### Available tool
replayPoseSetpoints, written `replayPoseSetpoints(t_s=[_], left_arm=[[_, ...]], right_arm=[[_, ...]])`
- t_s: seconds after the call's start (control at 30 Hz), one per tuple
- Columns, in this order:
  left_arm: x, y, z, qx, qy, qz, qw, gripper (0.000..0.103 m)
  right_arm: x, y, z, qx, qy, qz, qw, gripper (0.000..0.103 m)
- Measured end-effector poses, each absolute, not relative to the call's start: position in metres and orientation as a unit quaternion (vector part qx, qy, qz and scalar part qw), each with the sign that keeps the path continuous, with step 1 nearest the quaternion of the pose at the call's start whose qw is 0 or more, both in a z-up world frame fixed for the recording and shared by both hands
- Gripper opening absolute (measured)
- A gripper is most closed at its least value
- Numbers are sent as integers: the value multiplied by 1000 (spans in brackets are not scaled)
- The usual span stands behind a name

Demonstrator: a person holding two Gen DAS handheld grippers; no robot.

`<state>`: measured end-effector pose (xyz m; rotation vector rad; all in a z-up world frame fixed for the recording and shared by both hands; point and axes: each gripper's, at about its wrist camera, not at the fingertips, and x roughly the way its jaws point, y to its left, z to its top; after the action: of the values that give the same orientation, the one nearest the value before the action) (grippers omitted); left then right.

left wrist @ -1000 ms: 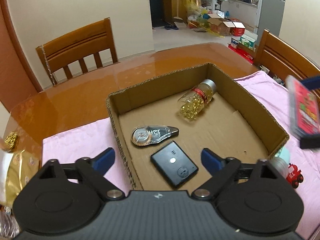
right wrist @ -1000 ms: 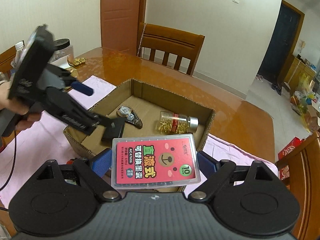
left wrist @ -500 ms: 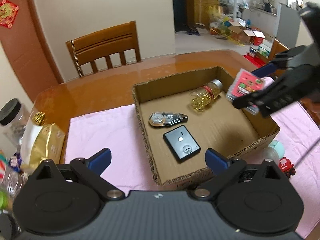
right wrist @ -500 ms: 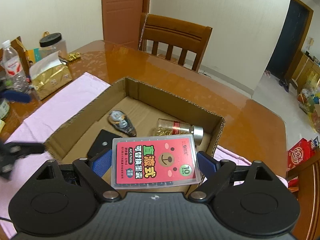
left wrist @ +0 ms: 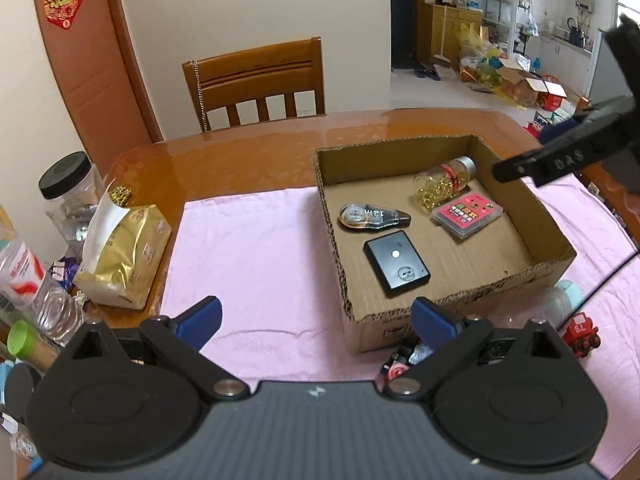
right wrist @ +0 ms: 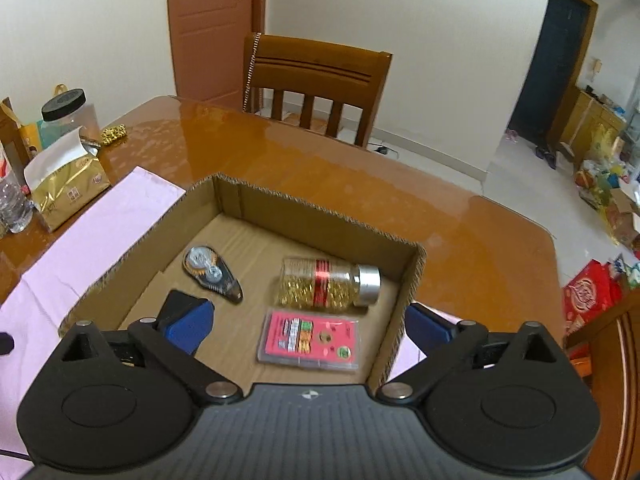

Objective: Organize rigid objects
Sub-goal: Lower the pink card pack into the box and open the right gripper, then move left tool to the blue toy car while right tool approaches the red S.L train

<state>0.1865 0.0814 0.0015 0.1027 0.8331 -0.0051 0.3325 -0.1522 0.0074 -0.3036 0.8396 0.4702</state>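
Observation:
An open cardboard box [left wrist: 440, 312] sits on a pink cloth [left wrist: 248, 248]. On its floor lie a pink card case [left wrist: 466, 215], a bottle of yellow capsules [left wrist: 444, 182], a correction tape [left wrist: 372, 216] and a black device [left wrist: 396, 262]. My right gripper [right wrist: 308, 326] hangs over the box's near right corner. Its jaws are opening, and the pink case [right wrist: 310, 340] lies loose on the floor below them, untouched. The bottle [right wrist: 332, 282] lies just beyond the case. My left gripper [left wrist: 316, 318] stands open and empty in front of the box.
A red toy train [left wrist: 580, 334] and a teal-capped bottle [left wrist: 560, 300] lie right of the box; small items [left wrist: 400, 364] sit at its front. A gold bag [left wrist: 120, 252], a black-lidded jar [left wrist: 68, 188] and bottles crowd the left edge. A chair [left wrist: 256, 76] stands behind.
The pink case has left my right gripper's jaws and now lies in the box; those jaws have spread. My left gripper has drawn back from the box and widened slightly.

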Motion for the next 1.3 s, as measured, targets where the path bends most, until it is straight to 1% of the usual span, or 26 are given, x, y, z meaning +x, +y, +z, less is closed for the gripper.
replayPoseSetpoints(t_s=[0.33,0.5,0.83,1.0,1.1,1.3], left_arm=[[168,92,-10,25,415,-23,909,101],[163,95,-17,48,413,-31,909,101],[180,89,-58,39,450,-85,888,101],[195,76,-69,15,458,-75,886,101],[207,68,-73,-16,462,-57,885,101],[223,55,-95,-61,491,-7,869,101]], right_arm=[[263,-173,-12,-81,434,148,885,103],[228,-175,-23,-67,437,99,892,103],[169,-188,-54,-42,451,-7,891,103],[165,-201,-63,-30,456,3,890,103],[171,-208,-67,-29,451,11,892,103],[181,-221,-76,-12,449,33,893,103]])
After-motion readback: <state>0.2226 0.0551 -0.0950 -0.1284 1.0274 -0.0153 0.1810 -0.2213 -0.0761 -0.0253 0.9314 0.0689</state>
